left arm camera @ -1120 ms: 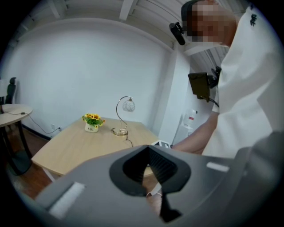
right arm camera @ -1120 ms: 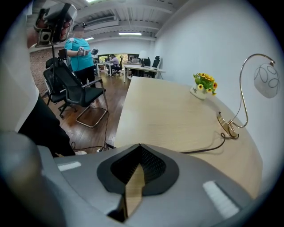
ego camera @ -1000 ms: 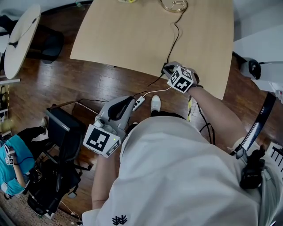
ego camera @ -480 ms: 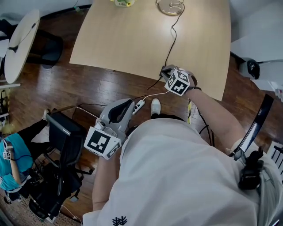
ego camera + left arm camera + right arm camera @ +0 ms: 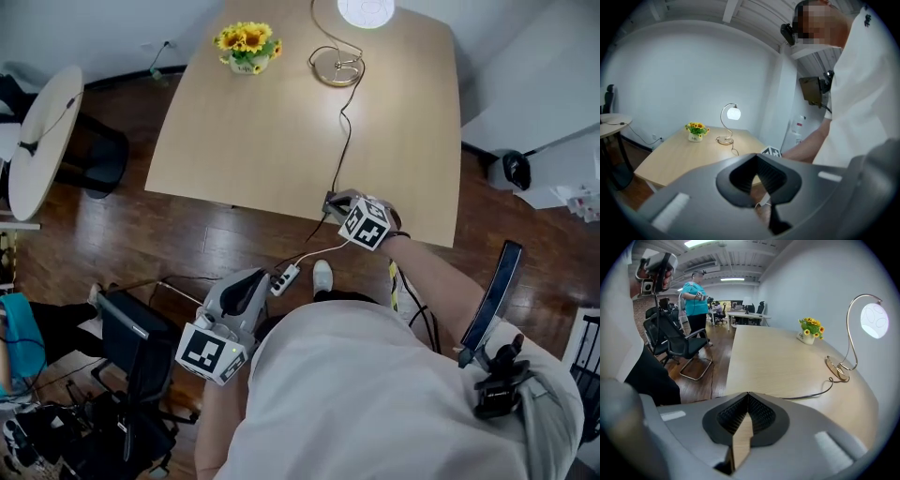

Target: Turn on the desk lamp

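Desk lamp (image 5: 366,9): at the far edge of the table (image 5: 244,141), shade glowing, so it appears to be on.
Right gripper (image 5: 336,201): arm stretched to the near table edge beside the lamp cord (image 5: 339,150), probably for an inline switch; jaws pressed together, nothing between.
Left gripper (image 5: 255,281): held low at the waist, out of the way; jaws closed, empty.

The left gripper (image 5: 249,283) sits low at the near left, close against the torso (image 5: 375,394) with its arm bent. Its jaw tips are pressed together on nothing. The right arm (image 5: 427,277) stretches farther out, and the right gripper (image 5: 336,201) at its end likewise has its jaws closed and empty.
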`<state>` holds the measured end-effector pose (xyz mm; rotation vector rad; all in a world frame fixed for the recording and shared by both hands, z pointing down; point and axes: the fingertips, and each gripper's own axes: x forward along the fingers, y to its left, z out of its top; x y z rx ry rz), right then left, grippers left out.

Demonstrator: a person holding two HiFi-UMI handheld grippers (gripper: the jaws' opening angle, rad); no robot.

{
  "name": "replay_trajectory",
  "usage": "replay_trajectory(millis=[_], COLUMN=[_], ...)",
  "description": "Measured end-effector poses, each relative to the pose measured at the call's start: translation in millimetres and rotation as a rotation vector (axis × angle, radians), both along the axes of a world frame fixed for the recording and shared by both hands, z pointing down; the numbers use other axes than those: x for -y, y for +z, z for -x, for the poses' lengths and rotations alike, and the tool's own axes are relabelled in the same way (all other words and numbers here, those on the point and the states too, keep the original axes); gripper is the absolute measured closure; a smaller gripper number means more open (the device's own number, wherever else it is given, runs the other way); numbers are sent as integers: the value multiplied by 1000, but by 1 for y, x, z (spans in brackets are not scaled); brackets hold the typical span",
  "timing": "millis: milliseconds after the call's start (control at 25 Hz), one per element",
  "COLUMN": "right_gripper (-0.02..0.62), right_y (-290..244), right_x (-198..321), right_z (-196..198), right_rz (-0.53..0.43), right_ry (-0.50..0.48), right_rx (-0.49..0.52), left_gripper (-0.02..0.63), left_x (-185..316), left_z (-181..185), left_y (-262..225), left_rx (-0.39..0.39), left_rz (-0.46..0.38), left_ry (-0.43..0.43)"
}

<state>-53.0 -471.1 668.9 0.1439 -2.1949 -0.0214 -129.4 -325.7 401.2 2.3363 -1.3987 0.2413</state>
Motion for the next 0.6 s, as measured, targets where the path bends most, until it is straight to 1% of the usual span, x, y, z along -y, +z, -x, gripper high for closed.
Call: replay_trajectory(millis=[120, 240, 360, 480, 600], right_gripper=[594, 592, 592, 592, 592], right_y=[-20, -40, -57, -73, -88], right_x=[6, -6, -38, -71, -109], right_z=[-12, -27, -44, -59, -75], right_rz=[-18, -30, -40, -43, -68], right_ry=[66, 144, 206, 314, 403], right_rx=[47, 88, 118, 161, 199], left_gripper=[589, 589, 589, 589, 589], left_x=[2, -7, -31, -52, -80], left_z=[-2, -3, -4, 0, 5], left_y=[-2, -5, -7, -10, -16], left_rx=[-7, -13, -22, -24, -25], left_rz=[-22, -49, -64, -90, -118], left_ry=[31, 75, 109, 169, 227])
